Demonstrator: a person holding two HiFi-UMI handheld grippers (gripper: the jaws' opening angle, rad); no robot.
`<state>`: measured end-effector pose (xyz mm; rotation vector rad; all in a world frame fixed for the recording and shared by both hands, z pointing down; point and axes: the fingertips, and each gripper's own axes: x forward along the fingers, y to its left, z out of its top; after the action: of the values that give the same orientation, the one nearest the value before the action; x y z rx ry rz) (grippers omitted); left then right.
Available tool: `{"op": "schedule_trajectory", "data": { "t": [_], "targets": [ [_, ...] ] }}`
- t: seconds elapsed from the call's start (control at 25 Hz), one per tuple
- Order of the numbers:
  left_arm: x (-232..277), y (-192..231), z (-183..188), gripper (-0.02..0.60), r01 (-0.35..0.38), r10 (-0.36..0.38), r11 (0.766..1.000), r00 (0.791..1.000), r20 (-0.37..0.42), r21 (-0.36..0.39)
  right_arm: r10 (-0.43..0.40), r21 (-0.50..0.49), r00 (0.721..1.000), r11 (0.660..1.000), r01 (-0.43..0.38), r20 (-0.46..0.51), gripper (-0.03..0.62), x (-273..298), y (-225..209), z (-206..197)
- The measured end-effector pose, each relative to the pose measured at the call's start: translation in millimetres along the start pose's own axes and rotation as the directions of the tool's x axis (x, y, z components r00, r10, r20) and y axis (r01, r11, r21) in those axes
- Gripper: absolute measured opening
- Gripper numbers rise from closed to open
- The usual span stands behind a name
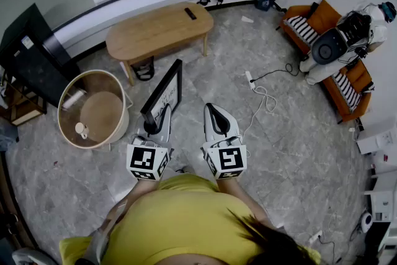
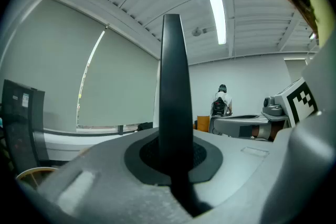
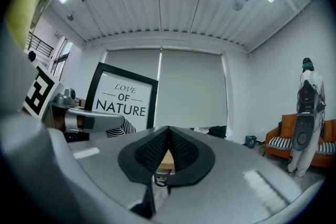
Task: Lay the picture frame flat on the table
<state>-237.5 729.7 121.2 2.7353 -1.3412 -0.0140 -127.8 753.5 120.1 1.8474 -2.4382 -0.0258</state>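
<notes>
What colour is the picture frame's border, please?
The picture frame has a black border; clearest in the right gripper view.

Picture frame [image 1: 166,93] before the table [image 1: 160,28], tub [image 1: 93,79] to its left

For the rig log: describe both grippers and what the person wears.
The left gripper and right gripper match: smooth pale grey shells tapering to the tips, black ribbed pads, each with a white cube bearing black square markers at the rear. No cables show. The person wears a yellow top.
</notes>
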Motion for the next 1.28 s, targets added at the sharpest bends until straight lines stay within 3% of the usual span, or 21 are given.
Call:
{"op": "schedule_trajectory", "data": {
  "t": [0.28,0.56,0.96,1.28],
  "targets": [
    [14,-22,-11,0.009,0.009,-0.009,1.000,1.000,-0.018,-0.001,-0.004,0.015,1.000,1.000,0.003,0.010,0.000,-6,-23,-9],
    [42,-15,-20,0.009,0.019,-0.019,1.000,0.999,-0.029,-0.007,-0.012,0.036,1.000,0.999,0.012,0.010,0.000,23,-48,-20],
    [154,69,-16,0.009,0.020,-0.020,1.000,1.000,-0.021,-0.010,-0.041,0.028,0.999,0.999,0.041,-0.012,0.000,142,-104,-25],
    [262,136,-1,0.009,0.078,-0.078,0.997,0.997,0.000,-0.011,-0.070,0.006,0.997,0.997,0.070,-0.018,0.000,255,-141,-20]
  ]
}}
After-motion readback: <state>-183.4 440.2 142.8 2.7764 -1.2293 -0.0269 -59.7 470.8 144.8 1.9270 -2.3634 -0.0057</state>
